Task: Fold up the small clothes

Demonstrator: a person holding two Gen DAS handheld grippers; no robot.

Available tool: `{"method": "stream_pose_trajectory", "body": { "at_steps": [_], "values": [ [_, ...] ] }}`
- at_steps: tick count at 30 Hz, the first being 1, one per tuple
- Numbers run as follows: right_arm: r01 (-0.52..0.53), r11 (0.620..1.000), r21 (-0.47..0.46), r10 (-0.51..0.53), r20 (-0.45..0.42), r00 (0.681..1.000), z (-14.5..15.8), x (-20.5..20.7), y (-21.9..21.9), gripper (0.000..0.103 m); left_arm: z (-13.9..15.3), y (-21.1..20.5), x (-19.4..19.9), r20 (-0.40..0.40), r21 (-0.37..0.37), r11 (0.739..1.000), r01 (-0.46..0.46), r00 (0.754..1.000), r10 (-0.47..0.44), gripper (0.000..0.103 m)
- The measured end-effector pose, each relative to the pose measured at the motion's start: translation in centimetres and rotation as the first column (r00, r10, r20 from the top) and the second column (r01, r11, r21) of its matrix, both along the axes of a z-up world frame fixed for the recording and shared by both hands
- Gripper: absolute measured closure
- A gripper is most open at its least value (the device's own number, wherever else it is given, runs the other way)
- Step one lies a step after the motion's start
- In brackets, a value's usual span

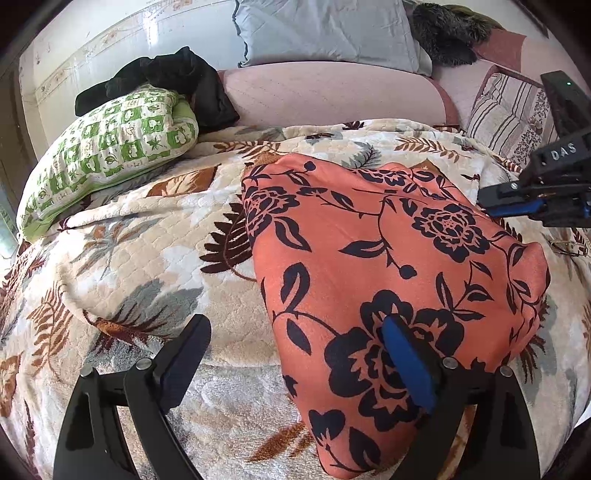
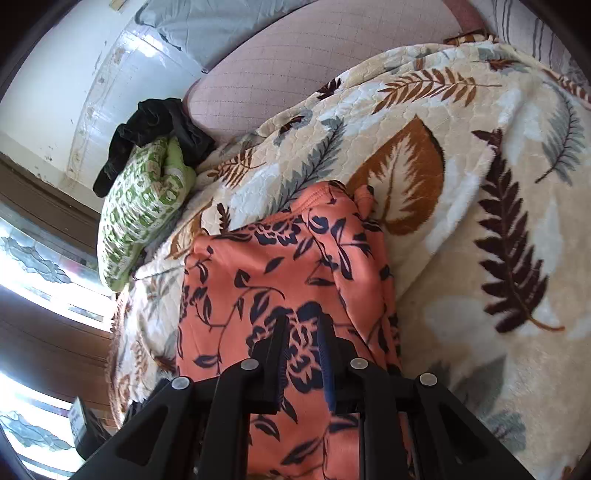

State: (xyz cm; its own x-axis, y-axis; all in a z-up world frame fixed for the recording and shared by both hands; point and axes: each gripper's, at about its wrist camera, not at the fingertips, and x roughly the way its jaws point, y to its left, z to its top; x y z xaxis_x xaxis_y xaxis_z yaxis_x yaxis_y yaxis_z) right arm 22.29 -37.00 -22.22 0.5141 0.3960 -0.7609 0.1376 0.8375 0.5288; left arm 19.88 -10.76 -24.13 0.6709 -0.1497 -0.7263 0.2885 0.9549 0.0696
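A: Left tongs [image 1: 295, 354]?
B: Spread wide, nothing gripped. One finger [image 1: 184, 358] sits over the leaf-print blanket [image 1: 147, 236], the blue-padded one [image 1: 406, 365] over the orange floral garment [image 1: 369, 258]. Near corner of the garment lies between them; pads aren't pressing on it.

A: Right tongs [image 2: 303, 354]?
B: Nearly closed, narrow gap. Right wrist view shows them directly over the garment [image 2: 280, 266], dark flower print visible in the gap. Can't tell if cloth is pinched or they're just above it. In the left wrist view they come in at the garment's far right edge [image 1: 491, 201], tip at the fabric edge, contact unclear.

A: Garment itself?
B: Orange with black flowers and leaves, folded into a compact bundle, lying flat on the blanket on the bed. Smooth top, some bunching at its far end [image 2: 347, 195].

A: Around the garment?
B: Beyond it to the left, a green-and-white checked pillow [image 1: 107, 155], well apart from the garment. A black cloth [image 1: 173, 77] heaped on the pillow's far end. Behind the garment, a pink padded headboard [image 1: 332, 96], a grey pillow [image 1: 325, 33] leaning above that. Far right of the garment, a striped cushion [image 1: 506, 114]. Dark furry item [image 1: 447, 33] beside the grey pillow, can't identify.
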Motion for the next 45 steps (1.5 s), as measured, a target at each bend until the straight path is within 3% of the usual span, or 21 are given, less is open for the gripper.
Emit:
{"method": "stream_pose_trajectory", "body": {
  "at_steps": [3, 7, 9, 25, 32, 33, 35, 36, 37, 40, 45],
  "values": [
    [-0.036, 0.998, -0.051, 0.036, -0.003, 0.999, 0.2, -2.9, 1.0, 0.085, 0.0, -0.1, -0.2, 0.009, 0.009, 1.0, -0.002, 1.0, 0.002, 0.009],
    [-0.057, 0.994, -0.095, 0.051, -0.067, 0.996, -3.1, -5.8, 1.8, 0.085, -0.1, -0.1, -0.2, 0.008, 0.014, 1.0, 0.005, 1.0, -0.005, 0.009],
    [-0.046, 0.995, -0.086, 0.043, -0.034, 0.999, -3.7, -6.6, 1.6, 0.085, -0.1, 0.0, -0.3, 0.012, 0.014, 1.0, 0.0, 1.0, 0.0, 0.009],
    [-0.079, 0.997, -0.02, 0.078, -0.028, 0.997, -3.7, -6.4, 0.8, 0.085, -0.1, 0.0, -0.1, 0.009, 0.011, 1.0, -0.004, 1.0, 0.004, 0.008],
    [-0.064, 0.998, 0.02, 0.062, 0.094, 0.994, -1.5, -6.7, 0.6, 0.084, 0.0, 0.0, 0.0, 0.004, 0.007, 1.0, -0.007, 1.0, 0.007, 0.007],
    [-0.054, 0.998, 0.02, 0.051, 0.111, 0.992, -1.3, -6.7, 0.6, 0.082, 0.0, 0.0, 0.0, 0.003, 0.007, 1.0, -0.008, 1.0, 0.007, 0.007],
    [-0.033, 0.999, 0.027, 0.029, 0.133, 0.991, -0.9, -6.8, 0.5, 0.057, 0.0, 0.0, 0.0, 0.003, 0.007, 1.0, -0.009, 1.0, 0.009, 0.006],
    [-0.014, 0.999, 0.03, 0.009, 0.144, 0.989, -0.8, -6.7, 0.4, 0.024, 0.0, 0.0, 0.0, 0.002, 0.008, 1.0, -0.009, 1.0, 0.009, 0.006],
    [0.009, 0.999, 0.036, -0.015, 0.174, 0.985, -0.5, -6.9, 0.3, 0.019, 0.0, 0.1, 0.1, 0.001, 0.007, 1.0, -0.01, 1.0, 0.01, 0.006],
    [0.036, 0.999, 0.032, -0.042, 0.222, 0.974, 0.2, -6.9, -0.1, 0.019, 0.0, 0.1, 0.2, -0.002, 0.006, 1.0, -0.012, 1.0, 0.012, 0.006],
    [0.062, 0.996, 0.064, -0.074, 0.204, 0.976, -0.3, -6.5, -1.0, 0.019, 0.0, 0.0, 0.2, -0.003, 0.006, 1.0, -0.012, 1.0, 0.012, 0.006]
  ]
}}
